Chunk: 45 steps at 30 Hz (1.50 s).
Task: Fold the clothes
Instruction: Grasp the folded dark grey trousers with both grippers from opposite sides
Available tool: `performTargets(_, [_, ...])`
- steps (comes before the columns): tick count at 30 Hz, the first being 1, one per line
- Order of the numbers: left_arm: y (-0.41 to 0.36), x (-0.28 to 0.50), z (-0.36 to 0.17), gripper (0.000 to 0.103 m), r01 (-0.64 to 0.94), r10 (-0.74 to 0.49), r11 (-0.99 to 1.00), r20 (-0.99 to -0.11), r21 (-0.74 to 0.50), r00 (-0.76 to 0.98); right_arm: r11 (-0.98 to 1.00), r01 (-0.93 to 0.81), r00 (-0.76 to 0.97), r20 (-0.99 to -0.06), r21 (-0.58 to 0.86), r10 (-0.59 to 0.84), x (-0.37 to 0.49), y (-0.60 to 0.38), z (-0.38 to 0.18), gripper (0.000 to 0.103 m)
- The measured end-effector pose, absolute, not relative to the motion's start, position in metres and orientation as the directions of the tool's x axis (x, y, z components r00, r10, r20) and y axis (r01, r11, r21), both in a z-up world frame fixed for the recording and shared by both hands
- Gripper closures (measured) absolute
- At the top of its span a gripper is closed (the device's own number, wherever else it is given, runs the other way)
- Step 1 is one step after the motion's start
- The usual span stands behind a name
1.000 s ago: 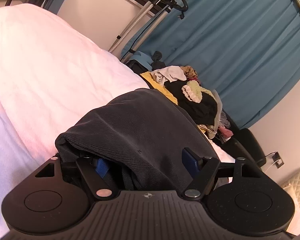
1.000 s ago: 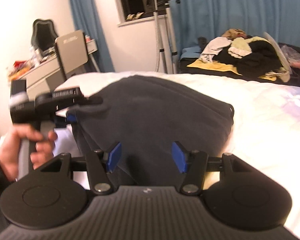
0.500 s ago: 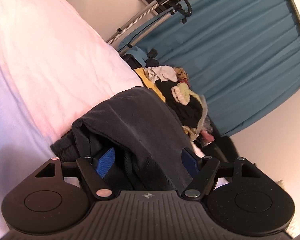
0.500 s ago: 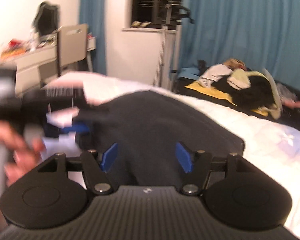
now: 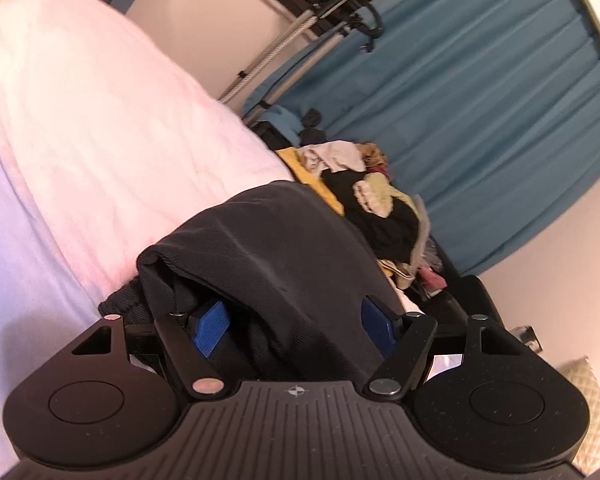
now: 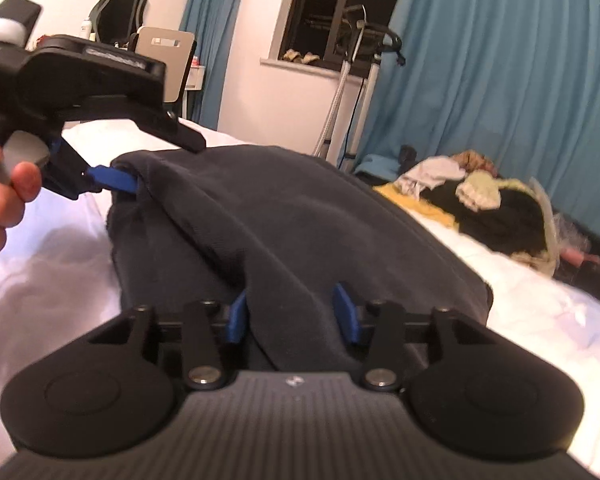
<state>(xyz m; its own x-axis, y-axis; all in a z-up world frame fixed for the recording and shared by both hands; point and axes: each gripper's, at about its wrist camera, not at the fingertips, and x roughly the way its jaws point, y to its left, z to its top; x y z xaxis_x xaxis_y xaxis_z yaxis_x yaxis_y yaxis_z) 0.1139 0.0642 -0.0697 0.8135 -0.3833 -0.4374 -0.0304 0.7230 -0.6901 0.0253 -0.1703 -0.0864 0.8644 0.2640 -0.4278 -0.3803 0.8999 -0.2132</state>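
White bed (image 5: 100, 128) carries dark garment (image 5: 284, 248); L view: my left gripper (image 5: 294, 322) apart, cloth draped between; R view: right gripper (image 6: 292, 316) just narrowed around a fold, pad contact unclear — grasp pending.

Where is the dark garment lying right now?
The dark garment lies on the white bed, low and central in both wrist views, between the left gripper and right gripper, with the clothes pile beyond it.
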Motion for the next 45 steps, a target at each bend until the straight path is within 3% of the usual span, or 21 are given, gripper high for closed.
performTargets(1, [0.065, 0.117, -0.072, 0.028, -0.035, -0.381, 0.72, -0.437, -0.694, 0.815, 0.895, -0.382, 0.87, -0.417, -0.229, 0.264, 0.025, -0.168, -0.087, 0.08])
performTargets(4, [0.064, 0.123, -0.072, 0.031, -0.033, -0.372, 0.724, -0.43, -0.689, 0.823, 0.888, -0.386, 0.883, -0.379, -0.249, 0.278, 0.021, -0.167, -0.081, 0.093])
performTargets(5, [0.063, 0.123, -0.07, 0.035, -0.036, -0.354, 0.737, -0.431, -0.675, 0.83, 0.885, -0.392, 0.882, -0.375, -0.252, 0.285, 0.018, -0.168, -0.078, 0.093])
performTargets(7, [0.063, 0.121, -0.066, 0.059, -0.043, -0.316, 0.759, -0.426, -0.649, 0.847, 0.877, -0.404, 0.881, -0.366, -0.259, 0.298, 0.012, -0.169, -0.072, 0.094])
performTargets(10, [0.072, 0.114, -0.06, 0.078, -0.053, -0.3, 0.75, -0.409, -0.66, 0.862, 0.865, -0.422, 0.879, -0.353, -0.27, 0.319, 0.003, -0.171, -0.064, 0.094])
performTargets(16, [0.073, 0.122, -0.068, 0.082, -0.097, -0.236, 0.819, -0.485, -0.566, 0.842, 0.803, -0.504, 0.815, -0.484, -0.317, 0.32, 0.016, -0.154, -0.099, 0.088])
performTargets(20, [0.071, 0.126, -0.068, 0.081, -0.089, -0.227, 0.834, -0.486, -0.545, 0.844, 0.81, -0.507, 0.815, -0.472, -0.295, 0.338, 0.018, -0.156, -0.098, 0.077])
performTargets(23, [0.072, 0.117, -0.059, 0.075, -0.086, -0.239, 0.828, -0.489, -0.554, 0.839, 0.82, -0.505, 0.823, -0.435, -0.268, 0.365, 0.008, -0.161, -0.091, 0.063])
performTargets(24, [0.073, 0.113, -0.056, 0.063, -0.083, -0.251, 0.823, -0.49, -0.562, 0.834, 0.818, -0.508, 0.825, -0.426, -0.269, 0.372, 0.004, -0.16, -0.089, 0.054])
performTargets(25, [0.073, 0.109, -0.054, 0.043, -0.074, -0.267, 0.816, -0.486, -0.573, 0.832, 0.816, -0.51, 0.827, -0.416, -0.27, 0.379, 0.001, -0.16, -0.088, 0.045])
performTargets(28, [0.073, 0.094, -0.048, 0.01, -0.067, -0.284, 0.798, -0.472, -0.599, 0.835, 0.785, -0.526, 0.831, -0.392, -0.327, 0.394, -0.01, -0.152, -0.09, 0.028])
performTargets(32, [0.068, 0.085, -0.049, 0.008, -0.107, -0.287, 0.783, -0.509, -0.613, 0.812, 0.719, -0.535, 0.838, -0.391, -0.443, 0.382, -0.014, -0.136, -0.106, 0.018])
performTargets(39, [0.077, 0.099, -0.079, 0.008, -0.195, -0.358, 0.688, -0.561, -0.699, 0.746, 0.648, -0.563, 0.822, -0.434, -0.513, 0.369, 0.005, -0.122, -0.133, 0.008])
performTargets(42, [0.086, 0.103, -0.089, 0.008, -0.225, -0.377, 0.634, -0.55, -0.74, 0.745, 0.636, -0.555, 0.827, -0.442, -0.537, 0.348, 0.008, -0.117, -0.136, 0.011])
performTargets(44, [0.091, 0.104, -0.096, 0.008, -0.24, -0.392, 0.596, -0.539, -0.766, 0.746, 0.64, -0.531, 0.842, -0.434, -0.555, 0.321, 0.011, -0.115, -0.136, 0.033])
performTargets(45, [0.093, 0.105, -0.098, 0.008, -0.246, -0.401, 0.576, -0.532, -0.779, 0.746, 0.649, -0.511, 0.853, -0.425, -0.563, 0.303, 0.013, -0.115, -0.135, 0.053])
